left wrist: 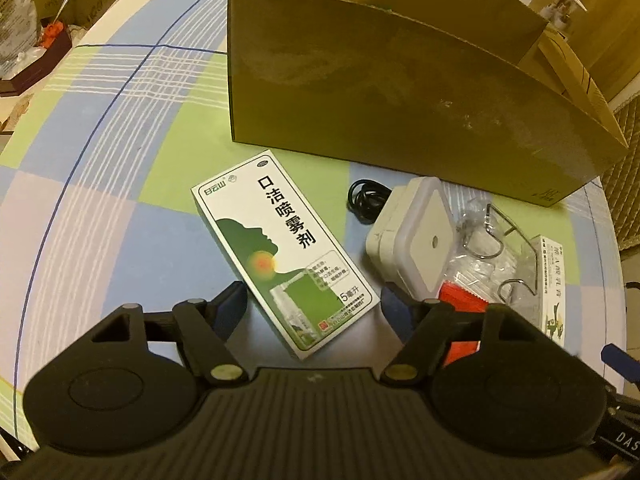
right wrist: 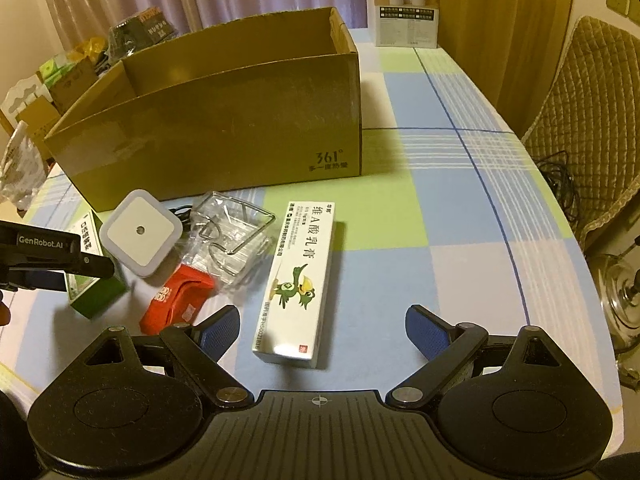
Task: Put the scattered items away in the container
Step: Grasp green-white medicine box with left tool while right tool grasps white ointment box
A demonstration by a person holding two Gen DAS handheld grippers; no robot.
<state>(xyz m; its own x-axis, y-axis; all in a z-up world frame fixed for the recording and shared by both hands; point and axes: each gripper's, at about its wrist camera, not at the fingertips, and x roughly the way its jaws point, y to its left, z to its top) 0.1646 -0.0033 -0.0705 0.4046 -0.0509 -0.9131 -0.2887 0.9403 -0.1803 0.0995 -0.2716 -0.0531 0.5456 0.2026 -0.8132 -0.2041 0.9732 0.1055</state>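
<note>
Fingers of the left gripper [left wrist: 310, 304] are spreading apart around the spray box [left wrist: 284, 252]; right gripper [right wrist: 322, 330] is gaping around the ointment box [right wrist: 298, 280], cardboard container [right wrist: 224, 120] waiting at twelve o'clock.

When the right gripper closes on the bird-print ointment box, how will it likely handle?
The ointment box lies flat, so it probably won't roll or tip. It is thin cardboard, likely light and crushable under a hard squeeze. Its glossy face may slip. The right gripper is open around its near end.
</note>
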